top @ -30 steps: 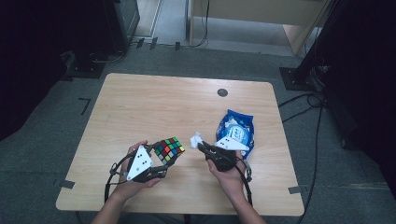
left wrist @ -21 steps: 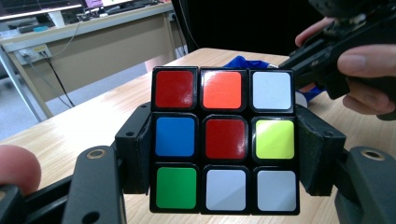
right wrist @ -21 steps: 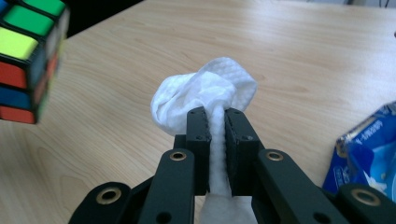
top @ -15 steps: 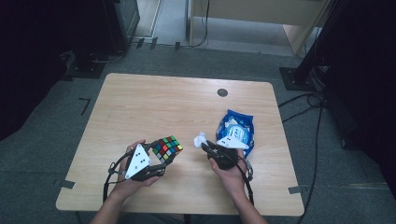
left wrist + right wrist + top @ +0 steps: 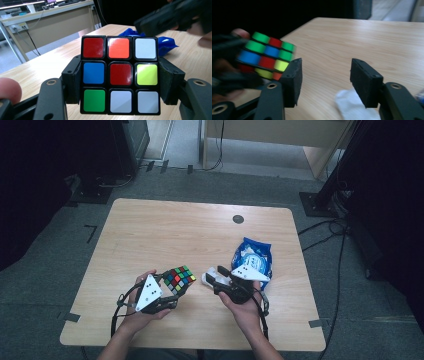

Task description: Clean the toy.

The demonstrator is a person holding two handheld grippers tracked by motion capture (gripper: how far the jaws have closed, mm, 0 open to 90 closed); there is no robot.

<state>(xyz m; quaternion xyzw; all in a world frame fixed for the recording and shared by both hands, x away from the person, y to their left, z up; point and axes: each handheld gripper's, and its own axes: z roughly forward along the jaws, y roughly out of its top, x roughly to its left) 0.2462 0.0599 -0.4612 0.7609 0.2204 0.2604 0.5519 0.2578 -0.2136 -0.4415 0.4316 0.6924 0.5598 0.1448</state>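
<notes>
Since the earlier frame, the white cloth (image 5: pixel 209 277) has been released by the right hand-held gripper (image 5: pixel 220 279), its jaws just opened and empty; the Rubik's cube (image 5: pixel 179 279) is clamped in the left hand-held gripper (image 5: pixel 167 295).

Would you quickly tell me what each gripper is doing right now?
Left gripper: shut on the cube.
Right gripper: open, jaws just been opening, nothing between them.

Light falls evenly from above on the pale wooden surface (image 5: pixel 165 235), with only faint shadows, while the room around it sinks into near black. The left gripper view is sharp on the cube (image 5: pixel 120 75), whose glossy stickers show soft glare. The right gripper view is dimmer and motion-blurred, the cube (image 5: pixel 265 55) and white cloth (image 5: pixel 352 105) smeared and soft
</notes>
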